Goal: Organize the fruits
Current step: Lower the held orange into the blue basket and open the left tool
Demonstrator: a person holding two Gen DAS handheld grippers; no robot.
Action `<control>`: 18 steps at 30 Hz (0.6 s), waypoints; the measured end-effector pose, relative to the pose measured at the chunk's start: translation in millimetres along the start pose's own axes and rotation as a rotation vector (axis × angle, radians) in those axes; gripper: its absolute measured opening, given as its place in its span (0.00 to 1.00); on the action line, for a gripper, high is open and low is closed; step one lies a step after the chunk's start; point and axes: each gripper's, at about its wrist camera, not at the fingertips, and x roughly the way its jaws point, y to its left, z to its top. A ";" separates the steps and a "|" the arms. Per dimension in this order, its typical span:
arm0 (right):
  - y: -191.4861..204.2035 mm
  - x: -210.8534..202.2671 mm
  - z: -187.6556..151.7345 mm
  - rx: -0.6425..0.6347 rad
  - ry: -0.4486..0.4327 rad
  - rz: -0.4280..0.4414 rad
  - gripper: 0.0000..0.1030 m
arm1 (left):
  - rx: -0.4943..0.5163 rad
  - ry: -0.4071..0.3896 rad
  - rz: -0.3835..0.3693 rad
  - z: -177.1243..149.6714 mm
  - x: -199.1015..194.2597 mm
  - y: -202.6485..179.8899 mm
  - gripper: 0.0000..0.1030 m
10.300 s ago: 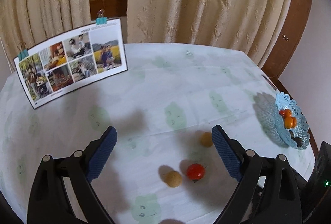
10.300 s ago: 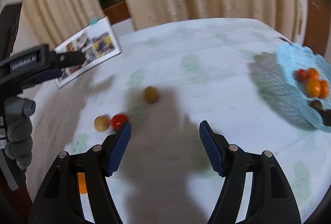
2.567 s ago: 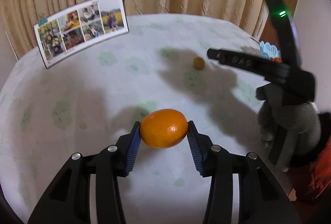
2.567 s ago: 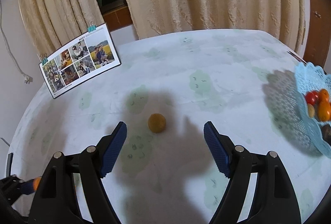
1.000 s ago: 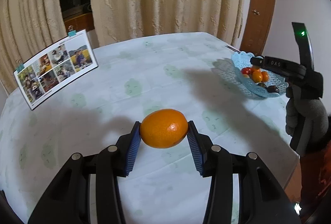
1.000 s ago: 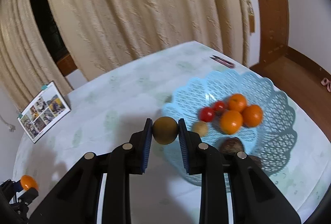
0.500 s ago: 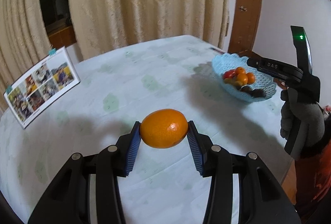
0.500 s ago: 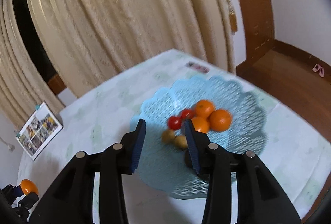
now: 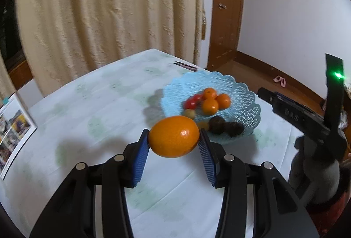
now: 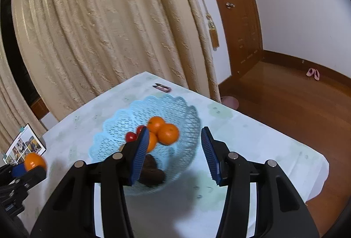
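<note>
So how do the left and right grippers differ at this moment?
The left gripper is shut on an orange; the right gripper is open and holds nothing. The left is short of the blue basket; the right hangs above it. Both have black arms and blue ribbed pads.

Fruit count around the claws

One big orange (image 9: 174, 136) sits between the left claw's (image 9: 174, 145) fingers. Ahead of it, one blue basket (image 9: 245, 93) holds three small oranges (image 9: 210, 105), two red tomatoes (image 9: 191, 101), two yellowish-brown fruits (image 9: 190, 113) and two dark brown ones (image 9: 216, 121).
</note>
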 end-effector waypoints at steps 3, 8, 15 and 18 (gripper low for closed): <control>-12.4 1.5 -3.0 0.017 0.008 -0.007 0.49 | 0.014 0.010 -0.007 8.6 21.1 -12.1 0.44; -22.7 3.2 -9.6 0.029 0.024 -0.010 0.49 | 0.019 0.025 -0.004 19.0 52.2 -23.6 0.44; -31.5 7.8 -17.4 0.042 0.039 -0.024 0.49 | 0.049 0.030 0.008 26.6 76.1 -30.4 0.44; -33.2 9.1 -18.2 0.045 0.040 -0.021 0.49 | 0.045 0.033 0.006 28.2 78.5 -31.1 0.44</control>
